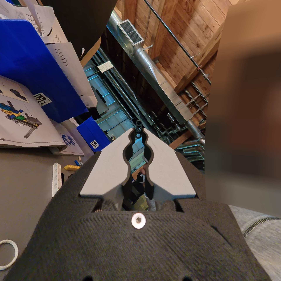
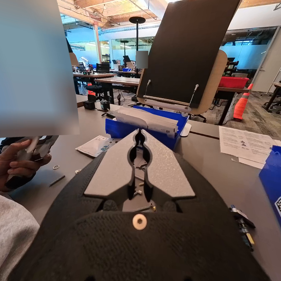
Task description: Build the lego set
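Observation:
My left gripper (image 1: 138, 131) points up toward the ceiling. It is shut on a small black Lego beam with round holes (image 1: 139, 124), which sticks out past the fingertips. My right gripper (image 2: 139, 132) hovers over the grey table (image 2: 205, 174), shut and empty. An open instruction booklet lies on the table (image 1: 22, 118), and it also shows in the right wrist view (image 2: 94, 146). Loose pieces lie on the table: a white beam (image 1: 56, 177), a yellow brick (image 1: 71, 167), a grey axle (image 2: 57, 180), and small light pieces (image 2: 138, 192) under the right gripper.
A blue bin holding booklets (image 2: 159, 136) stands behind the right gripper, below a dark book stand (image 2: 182, 60). Another blue bin (image 2: 272, 174) and a printed sheet (image 2: 246, 141) are at the right. A person's hand (image 2: 18, 159) is at the left. White rings (image 1: 7, 255) (image 2: 56, 167) lie on the table. The grey axle (image 2: 57, 180) sits 15 centimeters or so from the ends of my left fingers.

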